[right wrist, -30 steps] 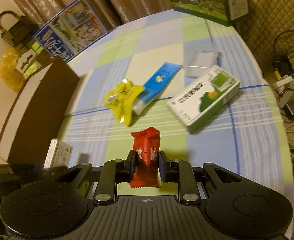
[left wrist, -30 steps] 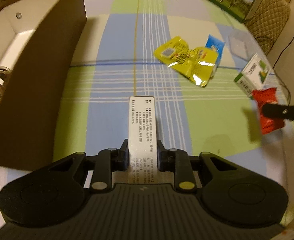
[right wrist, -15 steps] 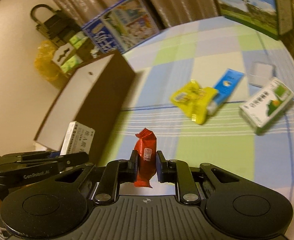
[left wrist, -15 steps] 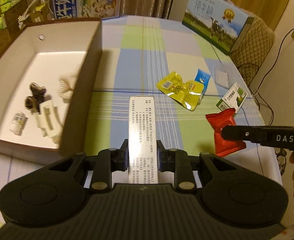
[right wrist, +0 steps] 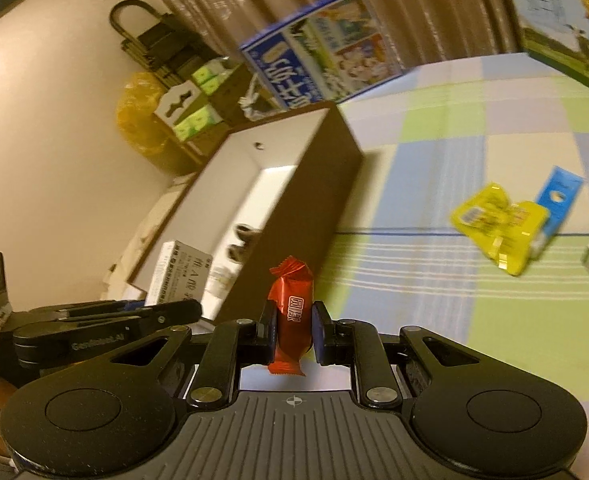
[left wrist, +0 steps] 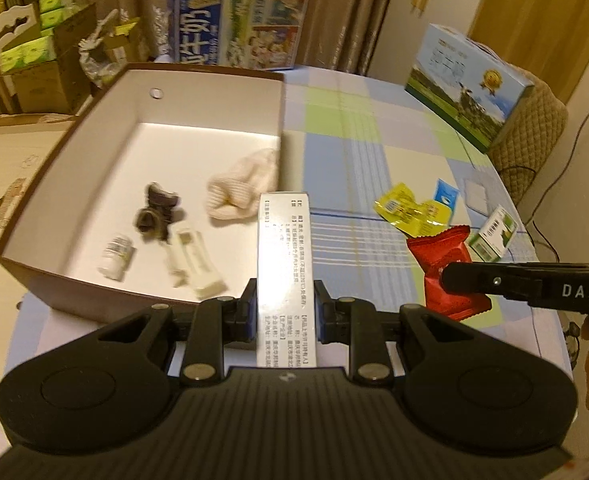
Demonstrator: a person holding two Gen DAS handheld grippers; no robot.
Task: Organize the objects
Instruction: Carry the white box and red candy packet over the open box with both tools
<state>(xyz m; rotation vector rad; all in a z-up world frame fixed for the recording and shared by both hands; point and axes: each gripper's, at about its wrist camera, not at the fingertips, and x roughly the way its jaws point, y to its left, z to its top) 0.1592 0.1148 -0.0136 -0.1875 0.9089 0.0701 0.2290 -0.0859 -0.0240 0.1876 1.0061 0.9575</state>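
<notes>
Clamping a white printed carton point(left wrist: 284, 264) between its pads, the left hand-held gripper point(left wrist: 285, 312) hangs above the bench point(left wrist: 374, 160) w/ the carton's far end over the near right corner of the brown box point(left wrist: 74, 304). Right hand-held gripper point(right wrist: 292, 330) is pinched tight on a red snack wrapper point(right wrist: 290, 304), held upright; in the left view it comes in from the right edge, wrapper point(left wrist: 442, 256) out front, just beside the carton but apart from it.

Box is open-topped, white inside, near wall low and brown, right wall point(right wrist: 294, 208) running away along the checked cloth. Inside, near to far: small white bottle point(left wrist: 116, 256) on its side, white plastic piece point(left wrist: 192, 264), dark crumpled item point(left wrist: 156, 216), cream knitted thing point(left wrist: 242, 188) against the right wall. Far half of the box floor is bare, approx. half the floor.

Right of the box a wide strip of cloth lies open up to the far edge. Past the wrapper: yellow packet point(left wrist: 410, 212) touching a blue sachet point(left wrist: 446, 196), small green-white box point(left wrist: 492, 236) near the bench's right edge, a flat clear item point(left wrist: 476, 194) beyond, too blurred to tell. Far edge: big blue milk carton point(left wrist: 238, 20) behind the box, another milk case point(left wrist: 470, 84) at far right.
</notes>
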